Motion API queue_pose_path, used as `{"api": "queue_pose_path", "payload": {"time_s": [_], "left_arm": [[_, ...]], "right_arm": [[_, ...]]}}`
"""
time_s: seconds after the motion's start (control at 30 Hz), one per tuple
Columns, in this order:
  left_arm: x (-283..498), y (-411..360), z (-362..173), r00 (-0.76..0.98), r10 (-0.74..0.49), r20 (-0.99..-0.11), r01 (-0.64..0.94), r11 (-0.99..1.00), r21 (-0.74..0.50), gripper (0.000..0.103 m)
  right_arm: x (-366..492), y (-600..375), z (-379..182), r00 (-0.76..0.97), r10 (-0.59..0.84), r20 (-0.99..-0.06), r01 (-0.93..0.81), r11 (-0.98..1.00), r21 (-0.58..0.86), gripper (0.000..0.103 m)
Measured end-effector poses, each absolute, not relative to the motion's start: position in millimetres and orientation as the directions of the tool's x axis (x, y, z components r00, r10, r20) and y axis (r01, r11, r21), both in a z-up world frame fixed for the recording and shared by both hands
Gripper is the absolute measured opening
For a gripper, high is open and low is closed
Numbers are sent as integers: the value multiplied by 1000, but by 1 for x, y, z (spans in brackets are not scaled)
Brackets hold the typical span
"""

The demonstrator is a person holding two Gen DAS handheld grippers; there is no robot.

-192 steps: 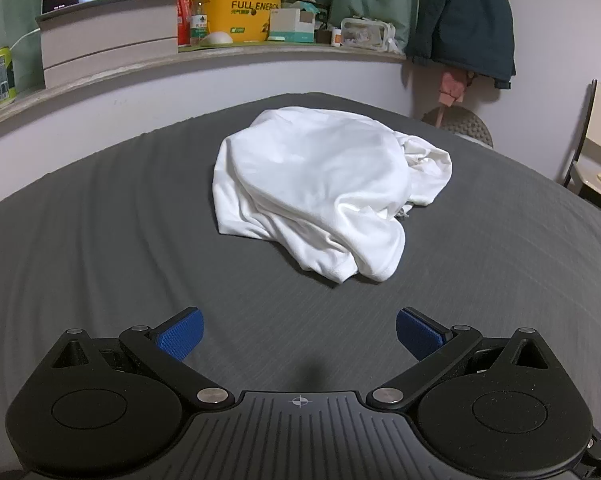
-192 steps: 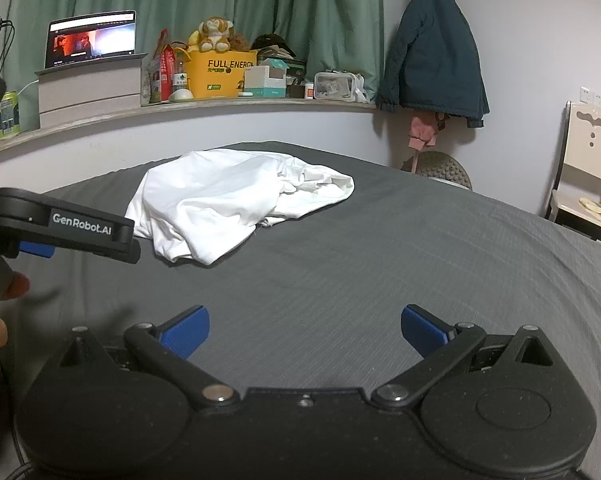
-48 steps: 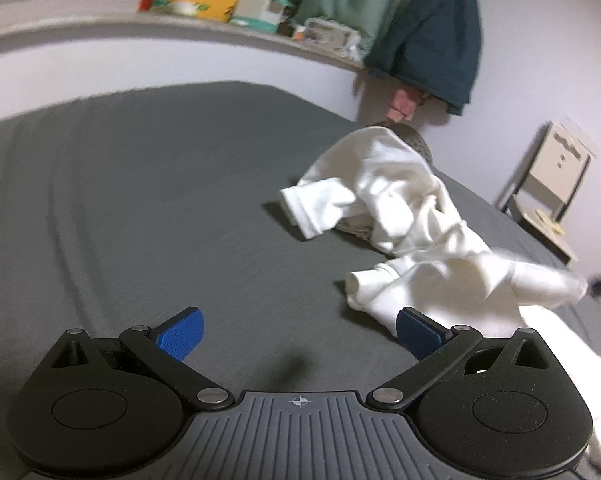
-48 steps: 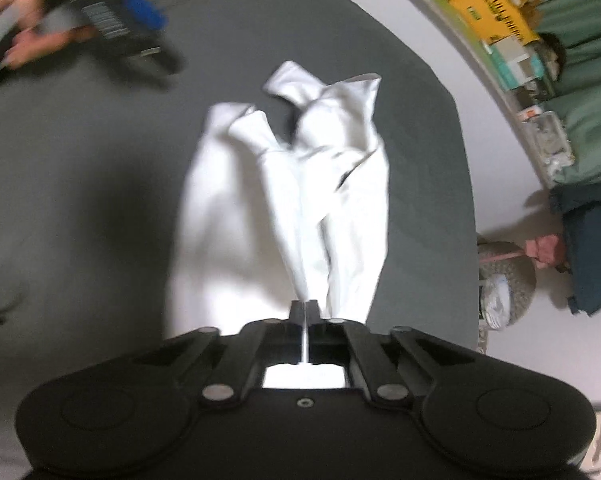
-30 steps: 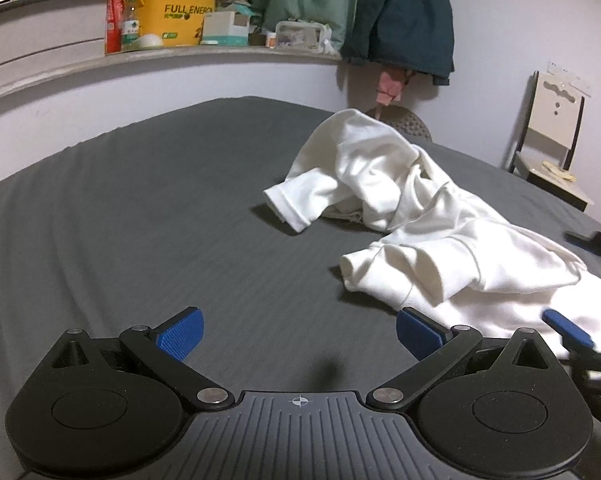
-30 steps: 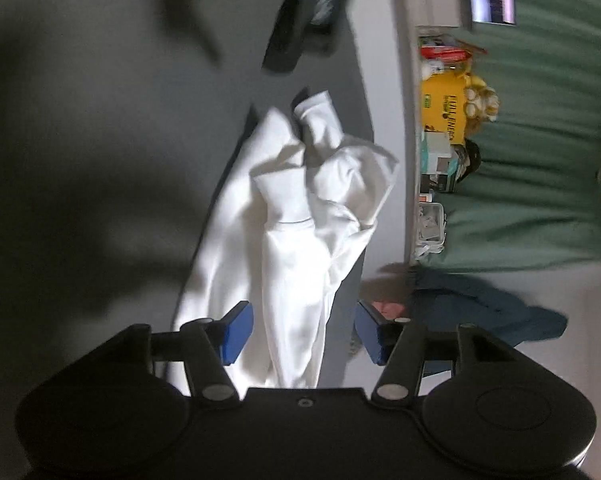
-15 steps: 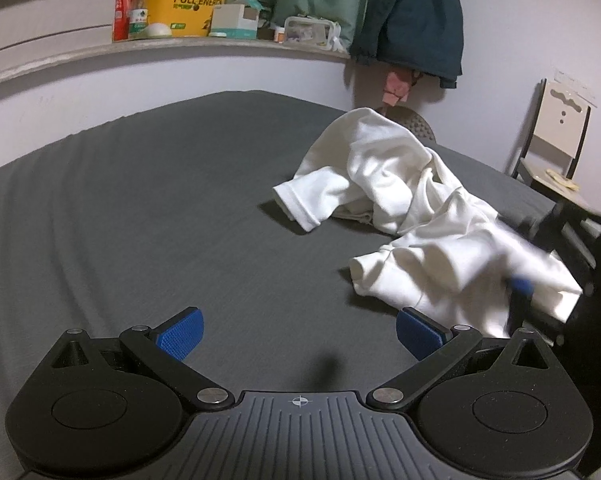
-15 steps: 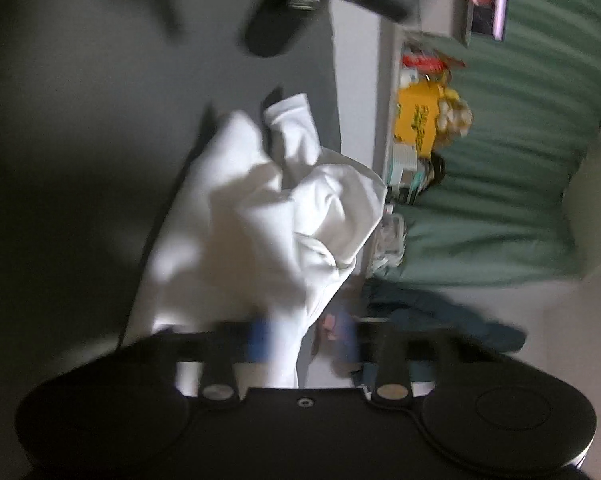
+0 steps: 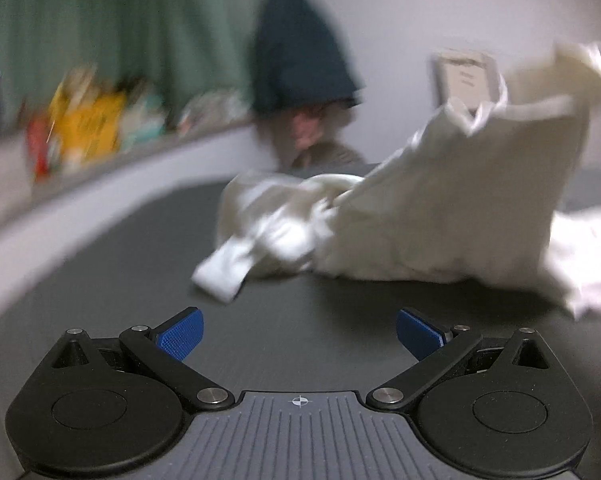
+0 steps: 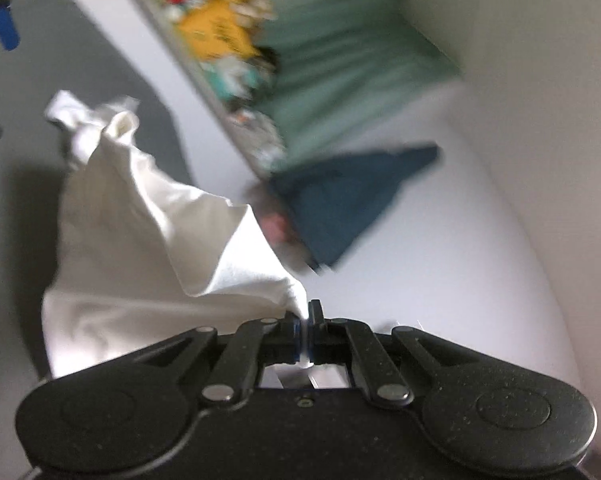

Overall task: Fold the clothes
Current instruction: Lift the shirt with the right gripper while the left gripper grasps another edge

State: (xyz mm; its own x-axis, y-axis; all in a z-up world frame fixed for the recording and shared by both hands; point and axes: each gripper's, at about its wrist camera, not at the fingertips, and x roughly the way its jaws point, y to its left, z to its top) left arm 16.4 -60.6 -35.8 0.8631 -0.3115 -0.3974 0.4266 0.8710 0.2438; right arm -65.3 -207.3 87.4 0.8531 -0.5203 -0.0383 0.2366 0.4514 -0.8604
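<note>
While unfolded: crumpled white cotton garment (image 10: 148, 240), one edge pinched by right gripper (image 10: 306, 330) at lower centre; left gripper (image 9: 298, 330) spread, empty. Folding not begun.

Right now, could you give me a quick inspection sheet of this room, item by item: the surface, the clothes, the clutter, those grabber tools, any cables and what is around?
Surface: dark grey bed cover, bare in front of the left tool.
Job's things: one white garment, partly lifted at one end, the rest bunched on the bed.
Clutter: blurred yellow box and small items on the ledge behind the bed.
Grippers: left hand-held gripper open, holding nothing; right hand-held gripper shut on the garment's edge.
Cables: nothing seen.
Surroundings: green curtain, dark teal jacket hanging on the pale wall; both views motion-blurred.
</note>
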Motion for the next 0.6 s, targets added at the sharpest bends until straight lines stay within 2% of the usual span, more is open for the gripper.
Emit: {"api": "queue_pose_path", "payload": {"time_s": [0.1, 0.2, 0.27, 0.33, 0.4, 0.6], "left_arm": [[-9, -84, -36, 841, -418, -343, 532, 756, 382, 103], [-34, -101, -42, 817, -497, -294, 573, 640, 512, 103], [-51, -116, -55, 824, -504, -260, 535, 538, 651, 103], [-64, -133, -69, 842, -496, -215, 450, 423, 786, 103], [-71, -145, -78, 846, -499, -187, 398, 359, 844, 103], [-81, -183, -68, 837, -534, -123, 362, 372, 855, 102]], "right_arm": [[-99, -225, 85, 802, -590, -92, 291, 520, -803, 4], [-118, -245, 72, 768, -616, -173, 309, 594, -743, 4], [-120, -253, 62, 769, -608, -198, 312, 627, -714, 4], [-119, -257, 61, 782, -597, -182, 333, 646, -687, 4], [-119, -260, 66, 800, -582, -148, 363, 666, -652, 4], [-126, -282, 74, 843, -530, -93, 401, 733, -550, 4]]}}
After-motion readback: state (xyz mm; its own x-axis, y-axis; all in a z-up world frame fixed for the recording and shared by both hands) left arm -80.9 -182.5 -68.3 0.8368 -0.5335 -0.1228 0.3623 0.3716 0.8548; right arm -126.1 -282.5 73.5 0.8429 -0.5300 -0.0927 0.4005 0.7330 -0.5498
